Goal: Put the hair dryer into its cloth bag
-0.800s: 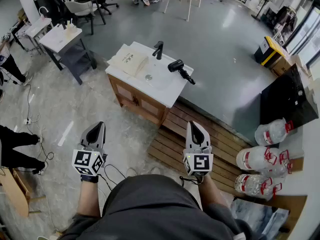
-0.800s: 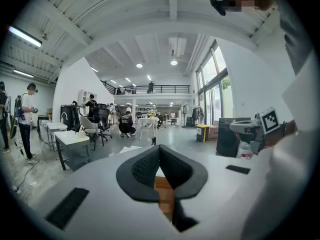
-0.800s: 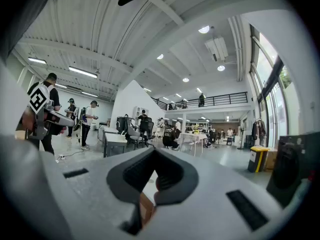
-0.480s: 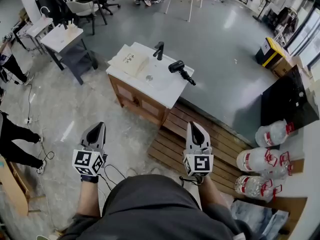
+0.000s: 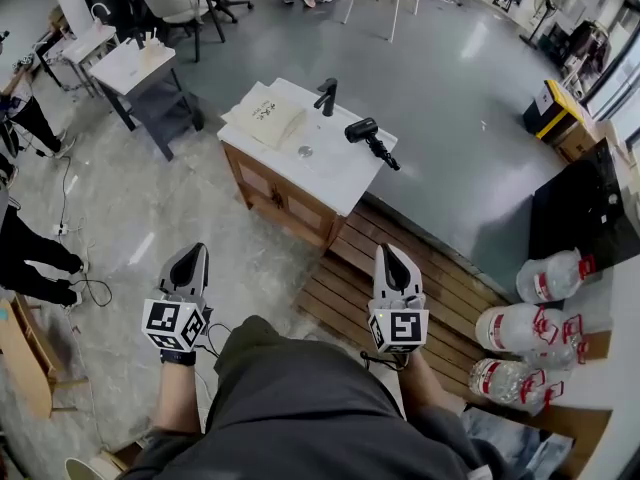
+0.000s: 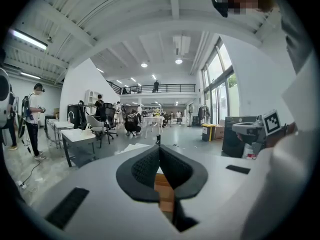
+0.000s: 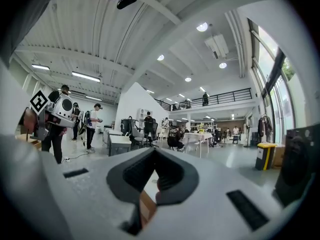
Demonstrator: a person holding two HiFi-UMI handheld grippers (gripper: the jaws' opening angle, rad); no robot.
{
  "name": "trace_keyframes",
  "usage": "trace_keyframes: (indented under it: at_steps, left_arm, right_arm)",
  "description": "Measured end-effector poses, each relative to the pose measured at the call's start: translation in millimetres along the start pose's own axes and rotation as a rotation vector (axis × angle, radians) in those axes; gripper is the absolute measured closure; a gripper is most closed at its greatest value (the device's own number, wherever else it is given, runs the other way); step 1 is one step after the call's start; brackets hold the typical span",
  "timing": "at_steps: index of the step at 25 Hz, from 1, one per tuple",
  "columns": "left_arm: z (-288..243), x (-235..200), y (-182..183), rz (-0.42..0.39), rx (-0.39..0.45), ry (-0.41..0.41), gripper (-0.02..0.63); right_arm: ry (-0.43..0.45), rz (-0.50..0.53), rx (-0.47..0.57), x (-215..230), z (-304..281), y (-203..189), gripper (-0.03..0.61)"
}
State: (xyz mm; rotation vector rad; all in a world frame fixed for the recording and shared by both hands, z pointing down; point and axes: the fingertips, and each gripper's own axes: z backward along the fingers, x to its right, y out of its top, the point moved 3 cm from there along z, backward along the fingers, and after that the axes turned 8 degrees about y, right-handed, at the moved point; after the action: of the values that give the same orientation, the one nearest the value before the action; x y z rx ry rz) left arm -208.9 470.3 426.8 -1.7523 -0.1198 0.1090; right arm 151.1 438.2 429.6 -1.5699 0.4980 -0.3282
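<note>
Moved: the person's leg (image 5: 250,363) has swung forward toward the tabletop (image 5: 335,176).
Tools: left tool (image 5: 190,258) and right tool (image 5: 393,256) are both closed and empty.
Next: open a tool before reaching the hair dryer (image 5: 362,131) at the right edge.

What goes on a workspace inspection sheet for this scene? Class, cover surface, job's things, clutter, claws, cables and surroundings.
Surface: white sink counter on a wooden cabinet.
Job's things: black hair dryer lies at the counter's right edge; beige cloth bag lies flat at its left, apart.
Clutter: black tap only.
Claws: left claw and right claw shut, empty, short of the counter.
Cables: black cable on the floor at left.
Surroundings: water bottles, slatted wooden platform, desk beyond.
</note>
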Motion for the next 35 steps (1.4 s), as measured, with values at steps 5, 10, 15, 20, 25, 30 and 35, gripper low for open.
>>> trace_keyframes:
  at_steps: [5, 10, 15, 20, 25, 30, 35]
  left_arm:
    - [-16.8, -7.6, -7.0, 0.013, -0.010, 0.007, 0.612]
    - [-66.4, -26.0, -3.0, 0.017, 0.001, -0.022, 0.612]
    - [-147.5, -49.9, -1.1, 0.028, -0.005, -0.094, 0.612]
    - [-225.1, -82.4, 22.1, 0.018, 0.007, -0.154, 0.612]
    - [-293.0, -118.4, 31.6, 0.026, -0.016, -0.192, 0.612]
    - [-352.9, -152.7, 39.2, 0.012, -0.055, -0.251, 0.612]
    - [-408.0, -173.2, 47.3, -0.002, -0.089, -0.336, 0.612]
  right_arm:
    - [0.002, 0.003, -0.011, 9.1, -19.4, -7.1, 0.577]
    - [-0.036, 0.022, -0.023, 21.5, -53.3, -7.1, 0.578]
    - [-0.120, 0.034, -0.049, 40.9, -102.0, -8.4, 0.578]
    - [-0.174, 0.038, -0.061, 56.4, -170.9, 2.1, 0.578]
    - [-0.207, 0.040, -0.086, 64.4, -242.8, 8.0, 0.578]
    - [-0.262, 0.034, -0.109, 72.3, -301.9, 17.0, 0.578]
    - [-0.334, 0.023, -0.133, 78.7, -350.5, 24.8, 0.577]
